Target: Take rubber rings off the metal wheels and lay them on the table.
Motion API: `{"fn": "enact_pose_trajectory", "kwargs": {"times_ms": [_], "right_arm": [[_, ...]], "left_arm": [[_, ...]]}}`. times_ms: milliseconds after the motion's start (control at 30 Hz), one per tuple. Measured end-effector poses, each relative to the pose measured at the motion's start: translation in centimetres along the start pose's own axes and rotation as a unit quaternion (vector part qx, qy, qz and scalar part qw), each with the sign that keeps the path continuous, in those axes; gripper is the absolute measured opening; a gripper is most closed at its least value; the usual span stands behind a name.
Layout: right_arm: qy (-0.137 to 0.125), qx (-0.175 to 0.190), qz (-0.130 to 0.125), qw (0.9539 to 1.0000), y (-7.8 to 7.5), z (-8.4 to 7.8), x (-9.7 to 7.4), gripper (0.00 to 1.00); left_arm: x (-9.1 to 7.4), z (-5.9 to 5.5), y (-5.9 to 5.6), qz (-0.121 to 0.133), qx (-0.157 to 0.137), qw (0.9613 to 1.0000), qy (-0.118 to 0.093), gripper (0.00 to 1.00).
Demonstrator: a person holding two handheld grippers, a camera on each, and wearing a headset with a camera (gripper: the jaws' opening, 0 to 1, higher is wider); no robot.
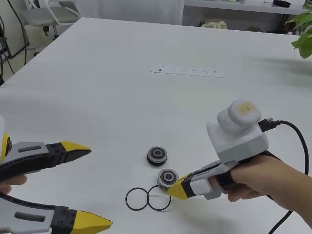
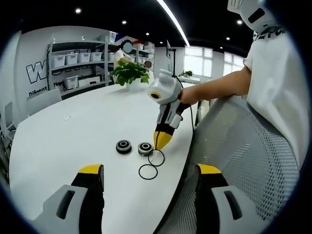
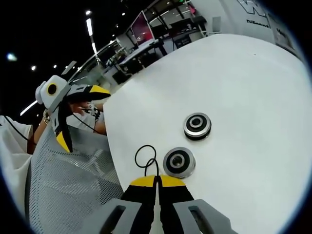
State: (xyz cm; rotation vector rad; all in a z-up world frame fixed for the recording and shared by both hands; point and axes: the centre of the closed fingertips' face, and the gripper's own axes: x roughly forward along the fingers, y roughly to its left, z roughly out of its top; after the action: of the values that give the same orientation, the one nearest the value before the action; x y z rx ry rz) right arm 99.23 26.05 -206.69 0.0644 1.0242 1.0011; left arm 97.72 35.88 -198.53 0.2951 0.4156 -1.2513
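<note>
Two metal wheels lie near the table's front edge, the farther one point(image 1: 157, 155) with a dark outer band and the nearer one point(image 1: 167, 178) bare and silvery. Two black rubber rings point(image 1: 137, 199) point(image 1: 159, 198) lie flat and overlapping just in front of them. My right gripper point(image 1: 176, 190) is shut, its yellow tip down at the right-hand ring's edge beside the nearer wheel. In the right gripper view that ring point(image 3: 146, 155) runs into the shut jaws point(image 3: 157, 181). My left gripper point(image 1: 90, 187) hangs open at the left, well away from the parts.
A white power strip point(image 1: 187, 71) lies across the middle of the table point(image 1: 97, 87). A potted plant point(image 1: 304, 34) stands at the far right, and a chair point(image 1: 48, 14) at the far left corner. The right gripper's black cable point(image 1: 297, 141) trails off to the right.
</note>
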Motion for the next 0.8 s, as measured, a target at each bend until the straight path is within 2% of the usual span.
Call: {"fn": "enact_pose_trajectory", "kwargs": {"times_ms": [200,400,500,800], "right_arm": [[0.012,0.006,-0.006,0.9999,-0.33,-0.62,0.21,0.00],[0.022,-0.020,-0.018,0.9994,-0.47,-0.96,0.67,0.00],[0.018,-0.016,-0.017,0.9996,-0.60,-0.81,0.60,0.04],[0.011,-0.014,-0.018,0.9997,-0.63,-0.55,0.38,0.03]], "left_arm": [[0.01,-0.24,-0.09,-0.001,0.002,1.0000,0.004,0.74],[0.13,-0.25,-0.22,-0.002,0.002,1.0000,0.002,0.74],[0.25,-0.40,-0.41,-0.004,0.001,1.0000,0.004,0.74],[0.36,-0.86,-0.48,-0.004,0.005,0.9999,0.015,0.74]]}}
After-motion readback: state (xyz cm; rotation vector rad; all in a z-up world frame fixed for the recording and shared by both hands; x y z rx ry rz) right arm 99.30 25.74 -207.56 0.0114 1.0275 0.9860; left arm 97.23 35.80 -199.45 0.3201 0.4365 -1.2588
